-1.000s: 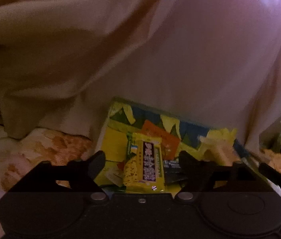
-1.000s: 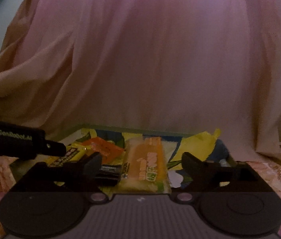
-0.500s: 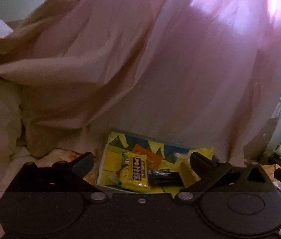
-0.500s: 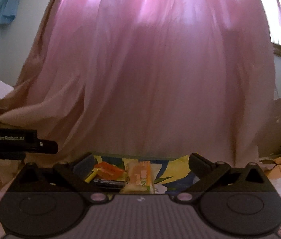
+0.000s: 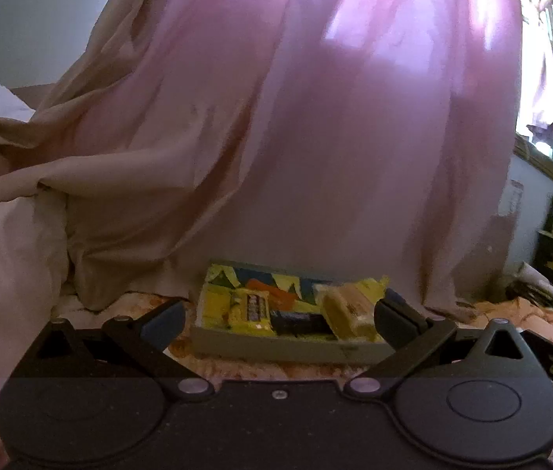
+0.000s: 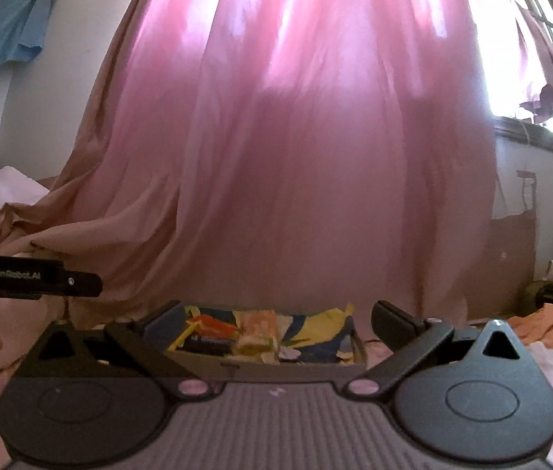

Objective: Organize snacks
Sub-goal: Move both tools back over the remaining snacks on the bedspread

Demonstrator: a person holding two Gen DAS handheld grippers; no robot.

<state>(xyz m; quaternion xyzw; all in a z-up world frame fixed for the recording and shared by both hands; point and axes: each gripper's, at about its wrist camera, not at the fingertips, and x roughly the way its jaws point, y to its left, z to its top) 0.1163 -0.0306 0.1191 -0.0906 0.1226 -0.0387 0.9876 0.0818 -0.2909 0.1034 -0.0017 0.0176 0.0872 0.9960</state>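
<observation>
While both point roughly level toward the snack box [image 5: 276,346], left claw [image 5: 278,319] and right claw [image 6: 276,319] gape empty.

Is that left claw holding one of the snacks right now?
No, the left claw is wide open and empty, with the snacks lying in the box beyond.

The room is dim, lit from behind the pink curtain [image 6: 288,149], which glows with soft patches where daylight pushes through. The window [image 6: 526,51] at the right is blown out white. Low down, the box of snacks [image 5: 292,313] sits in shadow, its wrappers soft and smeared. Both views bulge like a fishbowl, with black corners and curved walls.
</observation>
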